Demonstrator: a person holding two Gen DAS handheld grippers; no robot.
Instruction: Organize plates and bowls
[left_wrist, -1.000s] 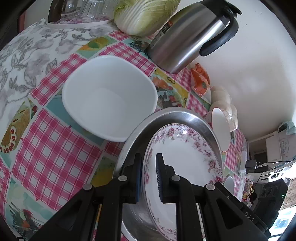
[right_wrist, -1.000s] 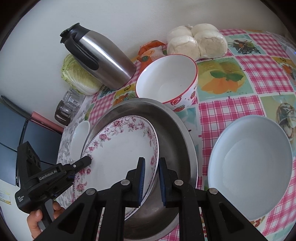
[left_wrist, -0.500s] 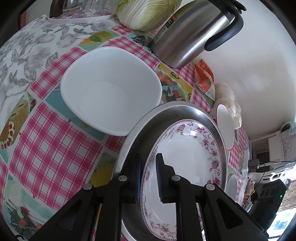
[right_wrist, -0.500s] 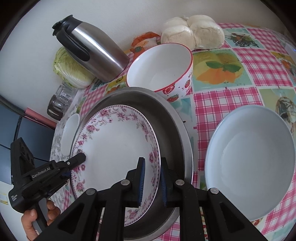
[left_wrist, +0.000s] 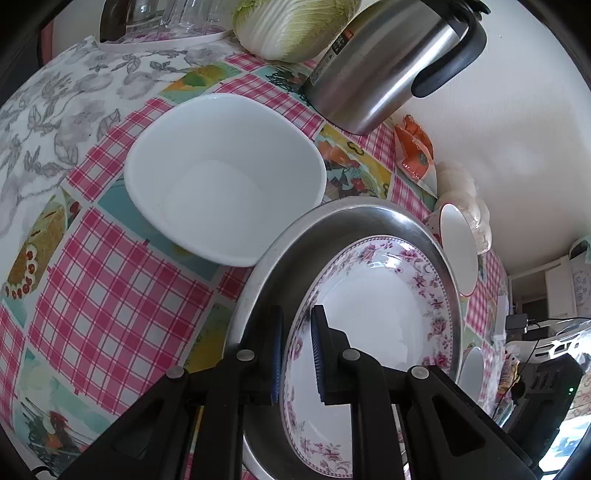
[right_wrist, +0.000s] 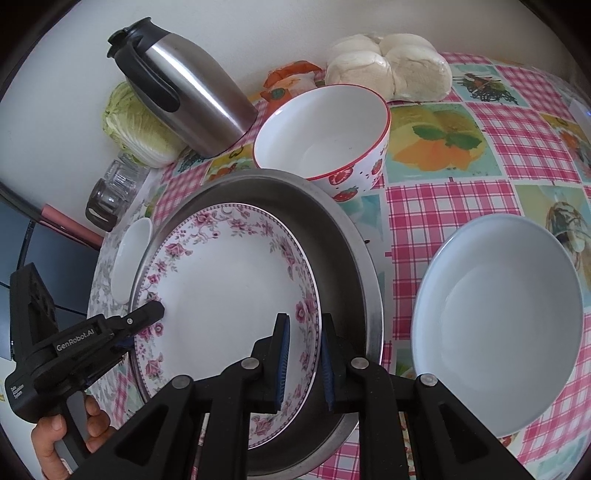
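One floral plate (right_wrist: 229, 291) sits inside one steel basin (right_wrist: 347, 243), tilted, its far-left edge riding up near the basin's rim. Both grippers are on it: the left gripper (left_wrist: 297, 354) pinches the plate's rim on one side, the right gripper (right_wrist: 303, 360) clamps the rim on the opposite side, jaws narrow around the edge in each case. Three bowls ring the basin: a square white bowl (left_wrist: 225, 177) touching its rim on the left side, a strawberry-print bowl (right_wrist: 321, 133) against its far rim, a pale blue bowl (right_wrist: 495, 317) just beside it on the right. Behind the basin stand a steel thermos jug (right_wrist: 188, 85), a cabbage (right_wrist: 136, 125), a bag of buns (right_wrist: 388, 66) and glassware (right_wrist: 110, 188), all on the checked tablecloth (right_wrist: 443, 206).
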